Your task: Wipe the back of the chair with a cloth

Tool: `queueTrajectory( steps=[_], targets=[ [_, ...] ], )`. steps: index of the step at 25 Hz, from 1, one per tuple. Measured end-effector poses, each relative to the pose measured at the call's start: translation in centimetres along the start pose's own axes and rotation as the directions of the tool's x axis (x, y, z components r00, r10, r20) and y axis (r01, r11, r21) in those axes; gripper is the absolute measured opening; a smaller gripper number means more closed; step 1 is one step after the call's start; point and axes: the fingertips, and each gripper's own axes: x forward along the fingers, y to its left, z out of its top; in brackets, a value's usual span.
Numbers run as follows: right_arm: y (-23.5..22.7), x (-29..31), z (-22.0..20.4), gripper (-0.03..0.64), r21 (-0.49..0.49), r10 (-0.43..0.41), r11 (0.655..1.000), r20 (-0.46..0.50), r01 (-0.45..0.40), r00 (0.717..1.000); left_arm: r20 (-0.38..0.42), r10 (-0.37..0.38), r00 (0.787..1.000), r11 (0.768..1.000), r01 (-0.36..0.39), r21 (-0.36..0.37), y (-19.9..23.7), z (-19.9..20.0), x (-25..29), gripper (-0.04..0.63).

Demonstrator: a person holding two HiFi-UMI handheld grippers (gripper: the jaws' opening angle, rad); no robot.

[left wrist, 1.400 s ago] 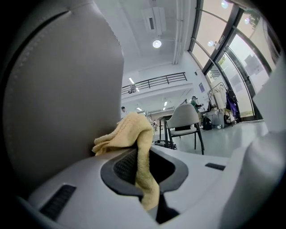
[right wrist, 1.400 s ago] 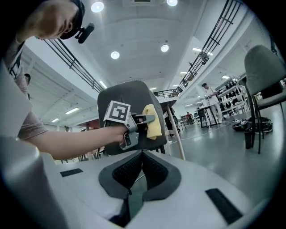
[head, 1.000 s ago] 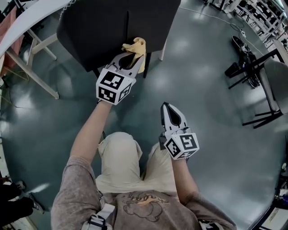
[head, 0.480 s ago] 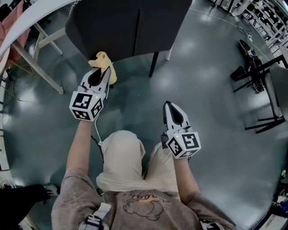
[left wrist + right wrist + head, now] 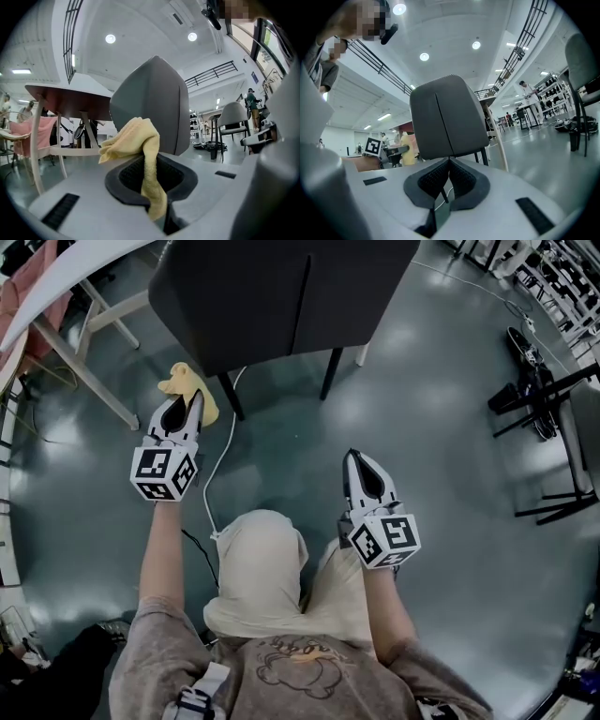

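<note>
A dark grey chair (image 5: 281,296) stands ahead of me, its back (image 5: 446,117) facing me. My left gripper (image 5: 184,401) is shut on a yellow cloth (image 5: 187,385), held off the chair's lower left corner and apart from it. In the left gripper view the cloth (image 5: 140,150) bunches over the jaws and hangs down between them, with the chair back (image 5: 154,105) behind. My right gripper (image 5: 361,457) hangs lower right, shut with nothing in it, pointing at the chair. From the right gripper view the cloth (image 5: 408,149) shows at left.
A white table (image 5: 66,306) with angled legs stands at the left. A thin white cable (image 5: 214,474) runs along the grey floor from the chair towards my knees. Black stands and chair bases (image 5: 539,399) sit at the right.
My left gripper has drawn left and back with the cloth, off the chair back's lower edge and out past its left corner. The right gripper has barely moved.
</note>
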Motion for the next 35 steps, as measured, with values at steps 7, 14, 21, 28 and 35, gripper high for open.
queueTrajectory(
  steps=[7,14,21,28,35],
  targets=[
    [0.3,0.3,-0.3,0.025,0.0,0.003,1.0,-0.004,-0.003,1.0,-0.012,-0.014,1.0,0.999,0.014,0.039,-0.1,-0.5,1.1,0.051],
    [0.3,0.3,-0.5,0.025,-0.002,-0.001,1.0,-0.007,0.001,1.0,-0.026,-0.025,0.999,0.999,0.026,0.047,-0.4,-1.5,3.5,0.051],
    [0.1,0.5,-0.7,0.025,-0.002,-0.008,1.0,-0.012,0.008,1.0,0.005,-0.08,0.997,0.997,0.08,0.006,-2.0,-0.8,6.8,0.051],
    [0.1,0.5,-0.9,0.025,-0.009,-0.018,1.0,-0.014,0.017,1.0,0.014,-0.17,0.985,0.985,0.169,0.031,-5.7,-0.1,10.4,0.051],
    [0.1,0.3,-0.9,0.025,-0.01,-0.029,1.0,-0.016,0.028,0.999,0.03,-0.251,0.967,0.967,0.25,0.05,-10.1,1.1,14.1,0.051]
  ],
)
